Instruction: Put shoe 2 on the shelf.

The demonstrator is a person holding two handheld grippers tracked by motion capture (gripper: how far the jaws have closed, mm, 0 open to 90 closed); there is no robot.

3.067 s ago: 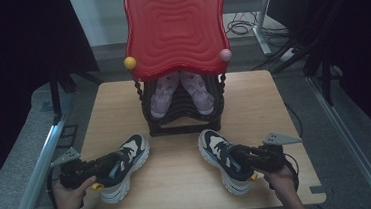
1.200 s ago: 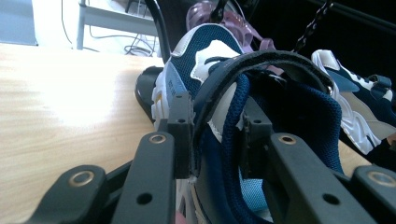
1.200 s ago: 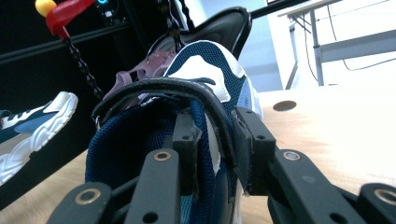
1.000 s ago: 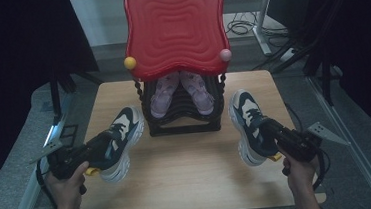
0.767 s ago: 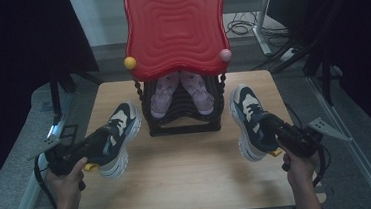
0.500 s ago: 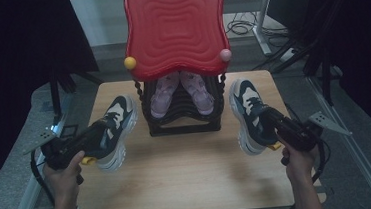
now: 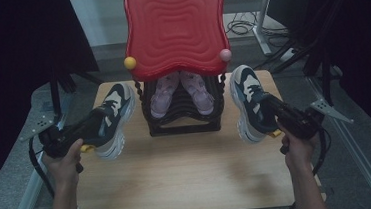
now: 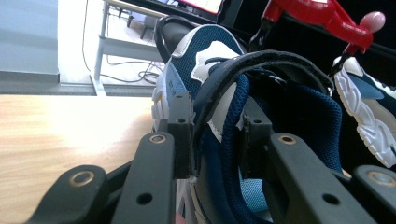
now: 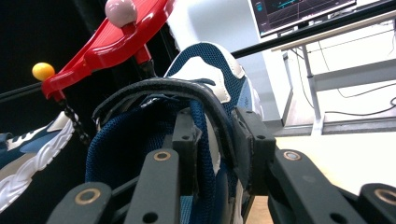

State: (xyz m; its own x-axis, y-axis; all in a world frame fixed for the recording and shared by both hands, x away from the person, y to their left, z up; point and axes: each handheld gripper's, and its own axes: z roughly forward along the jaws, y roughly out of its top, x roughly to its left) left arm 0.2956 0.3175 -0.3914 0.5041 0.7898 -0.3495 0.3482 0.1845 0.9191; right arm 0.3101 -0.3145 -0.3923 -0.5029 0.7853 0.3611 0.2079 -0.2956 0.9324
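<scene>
Two navy-and-white sneakers flank a black rack [image 7: 184, 125] with a red wavy lid [image 7: 173, 27]. My left gripper [image 7: 86, 128] is shut on the heel collar of the left sneaker [image 7: 111, 116], which sits left of the rack. In the left gripper view the jaws pinch the collar [image 8: 215, 121]. My right gripper [image 7: 274, 108] is shut on the heel collar of the right sneaker [image 7: 250, 101], right of the rack; its jaws clamp the collar [image 9: 212, 126] in the right gripper view. A pink pair of shoes [image 7: 181, 91] lies inside the rack.
The wooden table [image 7: 189, 179] has bare room in front of the rack. Yellow [image 7: 130, 62] and pink [image 7: 225, 55] knobs stick out from the lid's corners. Metal rails run along both table sides, and cables lie on the floor behind.
Both grippers have carried their sneakers away from the front of the table, outward and back, so each shoe now lies beside the rack. Both stay clamped.
</scene>
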